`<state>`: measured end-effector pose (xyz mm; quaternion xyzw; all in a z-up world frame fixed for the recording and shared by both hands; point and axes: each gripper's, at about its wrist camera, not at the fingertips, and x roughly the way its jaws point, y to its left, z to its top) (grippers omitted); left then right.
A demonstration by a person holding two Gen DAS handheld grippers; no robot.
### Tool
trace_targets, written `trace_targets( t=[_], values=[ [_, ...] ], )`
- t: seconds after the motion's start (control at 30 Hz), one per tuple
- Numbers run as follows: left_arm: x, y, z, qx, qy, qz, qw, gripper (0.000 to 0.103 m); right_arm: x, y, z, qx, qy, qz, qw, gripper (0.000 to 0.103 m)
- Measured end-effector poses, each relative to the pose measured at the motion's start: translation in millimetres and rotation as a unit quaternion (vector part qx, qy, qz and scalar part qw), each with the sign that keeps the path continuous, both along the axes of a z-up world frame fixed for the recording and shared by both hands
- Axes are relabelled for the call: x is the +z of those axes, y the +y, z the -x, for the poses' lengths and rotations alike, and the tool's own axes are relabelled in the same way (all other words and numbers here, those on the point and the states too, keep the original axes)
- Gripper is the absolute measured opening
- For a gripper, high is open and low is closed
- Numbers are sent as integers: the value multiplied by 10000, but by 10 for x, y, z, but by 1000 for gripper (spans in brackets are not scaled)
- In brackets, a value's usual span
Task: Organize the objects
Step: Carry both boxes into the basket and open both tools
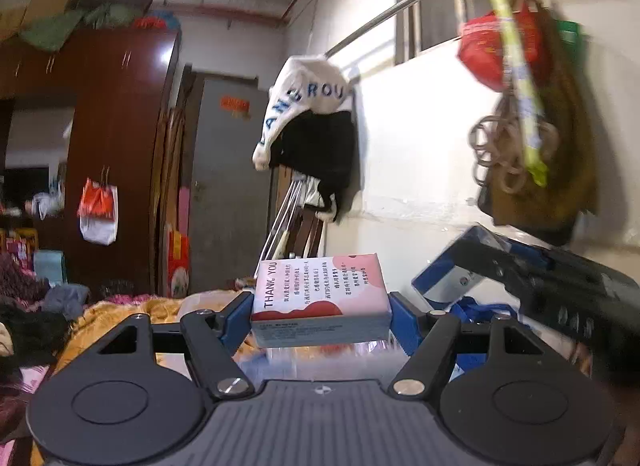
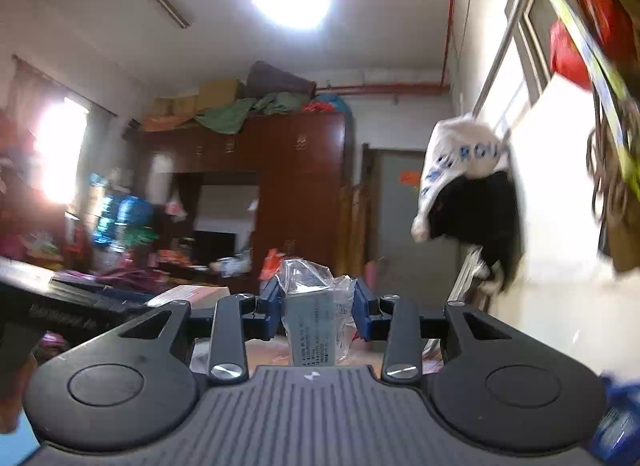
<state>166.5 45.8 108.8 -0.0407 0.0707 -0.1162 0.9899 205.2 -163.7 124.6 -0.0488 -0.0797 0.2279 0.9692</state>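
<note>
Carrying both loads level is the job now: at left, the left gripper (image 1: 320, 316) is clamped wide across the pink "THANK YOU" box (image 1: 320, 298), held clear above the orange bedding (image 1: 120, 314). At right, the right gripper (image 2: 318, 306) is closed tight on a plastic-wrapped packet (image 2: 314, 322) (contents unreadable). Keep both grips firm, and avoid the hanging bags (image 1: 520, 105) far right.

a bed covered by a mustard-yellow blanket (image 1: 120, 312) is seen at lower left of the left wrist view; grey clothing (image 1: 66, 298) and dark patterned fabric (image 1: 18, 278) are laid upon it, edges blurred.
</note>
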Motion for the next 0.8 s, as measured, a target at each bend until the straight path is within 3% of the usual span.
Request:
trace_targets(
  t=[0.1,0.23,0.27,0.33,0.37,0.43,0.5,0.57,0.7,0.8],
  values=[
    [130,-66,-509,213,369,-130,9990,74,82,134,-416,-63,243,170,9995,39],
    [33,-40,-1084,447,921,-41,9947,74,31,218,-826,-127,617,299,9976,41],
    [-14,-17,-1170,481,1002,-12,9938,75,3,226,-891,-88,656,314,9973,45],
    [-116,38,-1336,671,1280,106,9894,85,-38,227,-964,-121,773,349,9963,69],
    [-160,66,-1406,742,1438,130,9867,90,-59,211,-939,-142,781,318,9963,75],
    [-207,106,-1376,785,1428,114,9866,90,-77,147,-851,-61,780,261,9966,95],
    [-184,106,-1224,737,1235,54,9896,98,-58,86,-726,-13,734,197,9971,103],
    [-114,109,-1002,614,927,60,9938,103,-50,42,-606,84,749,201,9970,103],
    [-4,50,-648,656,463,-57,9968,103,-63,34,-305,-28,978,219,9950,103],
    [-90,24,-533,728,652,-491,9940,103,-262,12,-58,102,1058,175,9942,103]
  ],
)
